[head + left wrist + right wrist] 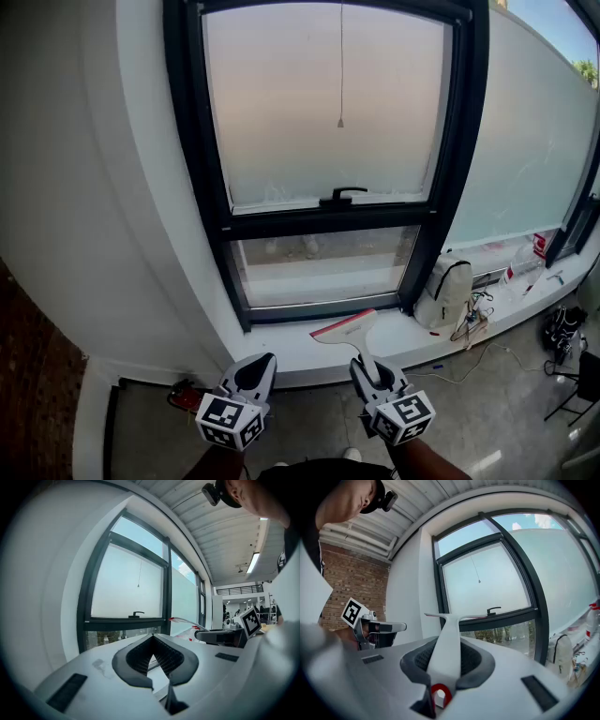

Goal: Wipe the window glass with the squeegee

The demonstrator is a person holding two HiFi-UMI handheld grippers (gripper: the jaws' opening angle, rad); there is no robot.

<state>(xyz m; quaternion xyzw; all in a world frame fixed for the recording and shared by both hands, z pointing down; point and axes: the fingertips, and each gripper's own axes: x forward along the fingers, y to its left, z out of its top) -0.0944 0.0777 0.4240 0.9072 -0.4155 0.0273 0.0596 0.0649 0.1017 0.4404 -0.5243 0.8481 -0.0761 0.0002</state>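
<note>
A white squeegee (345, 327) with a red-edged blade is held by its handle in my right gripper (367, 369), which is shut on it. It hangs just below the white window sill (309, 352), blade up and apart from the glass. In the right gripper view the handle (446, 648) runs between the jaws and the blade (449, 617) points at the window. My left gripper (260, 364) is beside it on the left, shut with nothing in it; its jaws meet at the tip (152, 638). The black-framed window has a frosted upper pane (323, 103), a clear lower pane (323, 267) and a black handle (342, 195).
A white backpack (446, 291) leans on the sill at the right, with cables (474, 324) and small items (536, 247) further along. A pull cord (340, 122) hangs before the upper pane. A red object (184, 395) and a black bag (562, 330) lie on the floor.
</note>
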